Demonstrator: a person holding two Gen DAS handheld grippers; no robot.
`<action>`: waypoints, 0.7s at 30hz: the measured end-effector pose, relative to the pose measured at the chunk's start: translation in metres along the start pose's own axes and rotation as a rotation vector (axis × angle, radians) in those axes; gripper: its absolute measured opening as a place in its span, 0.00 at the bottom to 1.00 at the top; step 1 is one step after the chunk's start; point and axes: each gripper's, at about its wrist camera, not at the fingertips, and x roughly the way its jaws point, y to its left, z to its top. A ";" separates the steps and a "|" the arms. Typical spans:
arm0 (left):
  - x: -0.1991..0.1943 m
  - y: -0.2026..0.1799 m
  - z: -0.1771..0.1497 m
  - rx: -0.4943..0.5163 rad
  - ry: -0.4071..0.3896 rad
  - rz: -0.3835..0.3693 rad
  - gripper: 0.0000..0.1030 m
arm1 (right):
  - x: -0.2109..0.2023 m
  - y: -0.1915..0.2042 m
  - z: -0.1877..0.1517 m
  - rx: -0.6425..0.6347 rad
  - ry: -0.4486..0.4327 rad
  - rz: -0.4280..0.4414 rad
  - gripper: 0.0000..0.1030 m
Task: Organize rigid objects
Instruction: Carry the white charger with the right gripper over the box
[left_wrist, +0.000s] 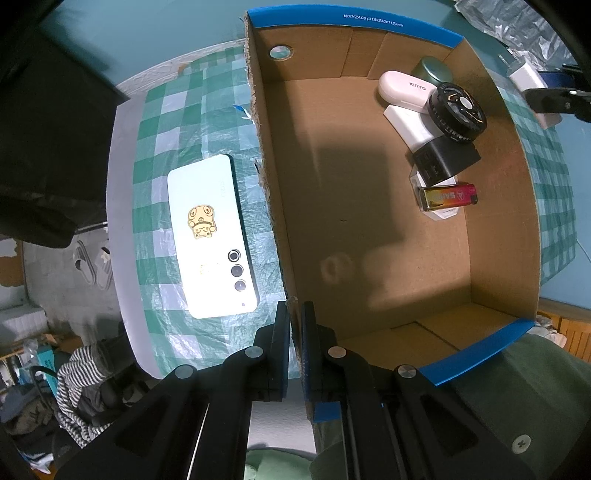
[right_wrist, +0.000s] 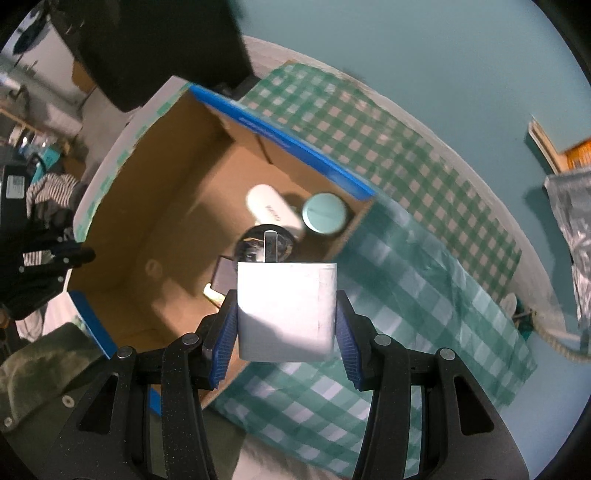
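An open cardboard box (left_wrist: 332, 206) with blue-taped rims stands on the green checked tablecloth. My left gripper (left_wrist: 295, 314) is shut on the box's near left wall. In the box's far right corner lie a pink case (left_wrist: 400, 90), a black round fan (left_wrist: 458, 110), a white block (left_wrist: 406, 123), a black charger (left_wrist: 445, 158), a green tin (left_wrist: 432, 70) and a battery with a lighter (left_wrist: 448, 195). My right gripper (right_wrist: 286, 317) is shut on a white plug adapter (right_wrist: 286, 310), held above the box's right edge (right_wrist: 354, 229); it also shows in the left wrist view (left_wrist: 528, 83).
A pale phone (left_wrist: 210, 236) with a gold sticker lies face down on the cloth left of the box. Crinkled silver foil (right_wrist: 576, 236) lies at the far right. The table edge drops to clutter and striped cloth (left_wrist: 77, 384) on the left.
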 end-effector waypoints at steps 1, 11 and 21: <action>0.000 0.000 0.000 0.001 0.000 -0.001 0.04 | 0.003 0.004 0.001 -0.011 0.004 -0.002 0.48; 0.001 0.001 0.001 0.001 0.001 -0.005 0.04 | 0.027 0.019 0.000 -0.054 0.050 -0.014 0.48; 0.002 0.000 0.001 0.002 0.002 -0.005 0.04 | 0.039 0.028 -0.004 -0.074 0.070 -0.007 0.48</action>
